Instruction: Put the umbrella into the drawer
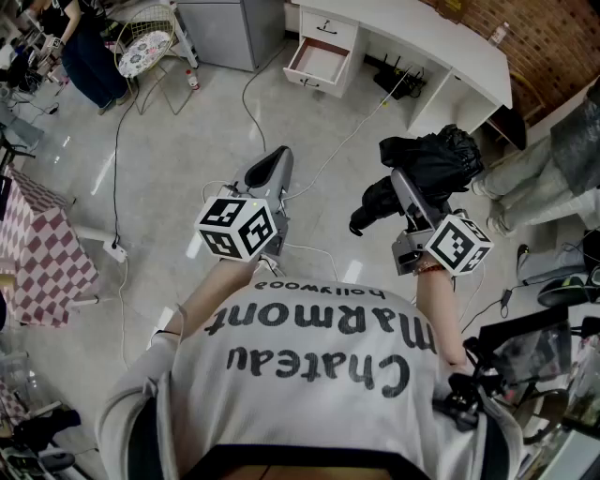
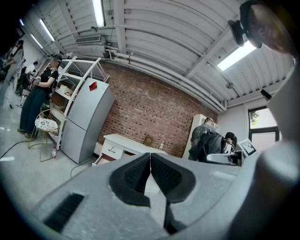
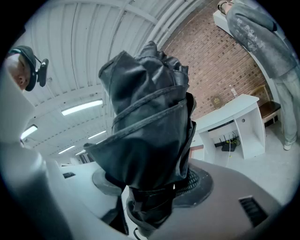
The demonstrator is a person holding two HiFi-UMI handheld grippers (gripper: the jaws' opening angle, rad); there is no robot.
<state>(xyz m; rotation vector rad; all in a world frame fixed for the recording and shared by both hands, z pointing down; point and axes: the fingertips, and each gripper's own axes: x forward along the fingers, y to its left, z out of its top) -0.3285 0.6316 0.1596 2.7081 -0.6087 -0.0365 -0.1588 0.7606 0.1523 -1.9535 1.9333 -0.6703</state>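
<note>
R tongs (image 1: 401, 184) clamped on black folded fabric umbrella (image 1: 435, 156); L tongs (image 1: 278, 158) pressed together, nothing between. Open white drawer (image 1: 317, 60) of white bench (image 1: 422, 36) well ahead of both

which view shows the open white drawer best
The head view: it looks down into the open white drawer, showing its inside. The left gripper view shows it small and side-on, partly behind the left hand-held gripper. In the right gripper view the black folded umbrella hides it.

Two grippers, a left gripper (image 1: 279, 159) and a right gripper (image 1: 401, 183); one umbrella (image 1: 433, 157); one desk (image 1: 422, 37) (one open drawer (image 1: 317, 62)); one fridge (image 1: 230, 28).
</note>
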